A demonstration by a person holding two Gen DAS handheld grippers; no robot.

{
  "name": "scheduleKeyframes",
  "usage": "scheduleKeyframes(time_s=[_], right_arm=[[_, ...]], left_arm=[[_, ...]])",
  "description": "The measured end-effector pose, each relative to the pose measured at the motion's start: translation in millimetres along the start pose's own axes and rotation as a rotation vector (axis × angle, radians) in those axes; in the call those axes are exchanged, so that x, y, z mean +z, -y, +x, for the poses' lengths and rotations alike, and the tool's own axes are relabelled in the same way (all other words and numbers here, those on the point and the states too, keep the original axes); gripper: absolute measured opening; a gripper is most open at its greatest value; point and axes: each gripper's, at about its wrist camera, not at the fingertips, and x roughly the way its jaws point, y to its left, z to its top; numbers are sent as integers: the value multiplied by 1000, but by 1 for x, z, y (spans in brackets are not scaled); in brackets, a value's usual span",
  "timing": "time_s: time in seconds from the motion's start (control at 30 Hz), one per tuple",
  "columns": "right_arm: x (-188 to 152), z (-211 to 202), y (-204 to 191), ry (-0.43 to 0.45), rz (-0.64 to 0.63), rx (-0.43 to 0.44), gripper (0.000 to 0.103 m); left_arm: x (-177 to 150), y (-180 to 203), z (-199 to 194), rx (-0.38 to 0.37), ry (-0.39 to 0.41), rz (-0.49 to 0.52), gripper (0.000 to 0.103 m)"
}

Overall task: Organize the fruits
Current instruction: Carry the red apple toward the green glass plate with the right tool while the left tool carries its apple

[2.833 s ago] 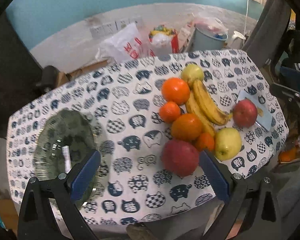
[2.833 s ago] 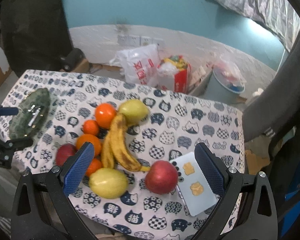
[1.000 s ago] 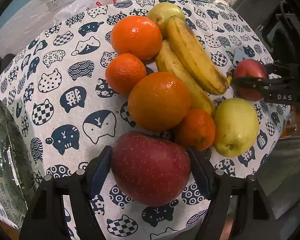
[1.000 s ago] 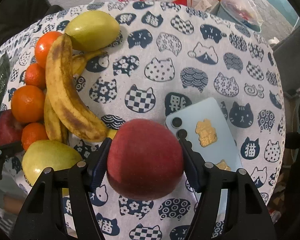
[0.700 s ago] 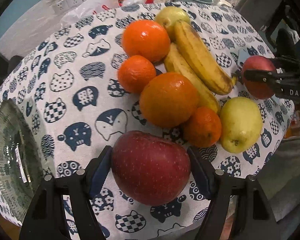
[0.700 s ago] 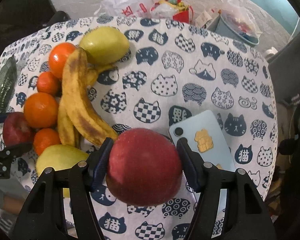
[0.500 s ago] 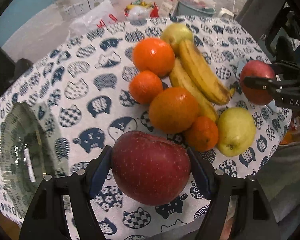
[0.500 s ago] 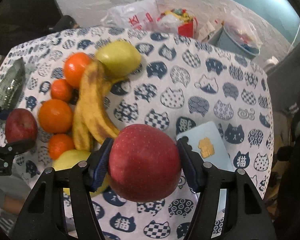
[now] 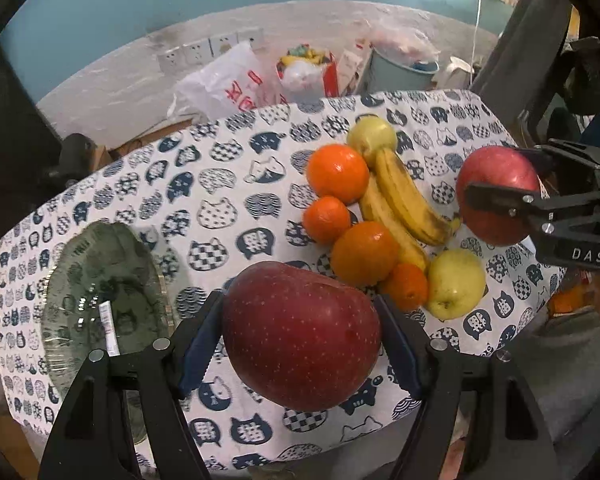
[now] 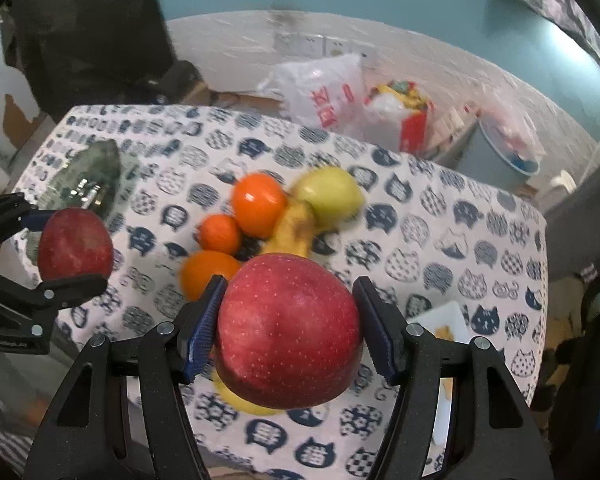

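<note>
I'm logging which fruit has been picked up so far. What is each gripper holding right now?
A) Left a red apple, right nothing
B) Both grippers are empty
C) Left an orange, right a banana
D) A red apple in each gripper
D: the left gripper is shut on a dark red apple, and the right gripper is shut on a second red apple, both lifted clear of the tablecloth.

Both wrist views above table [image 9: 228, 184]

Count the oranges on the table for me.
4: far orange, small one beside it, big middle one, small one by the green apple. Others could be hidden.
</note>
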Motion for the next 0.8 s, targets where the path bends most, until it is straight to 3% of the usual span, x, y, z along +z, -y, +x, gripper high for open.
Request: scheduleKeyframes(time_s=[0.8], right_arm=[[63,24,-130,1,-161,166,65]], left_arm=[[-34,-93,-36,49,59,-188,76]])
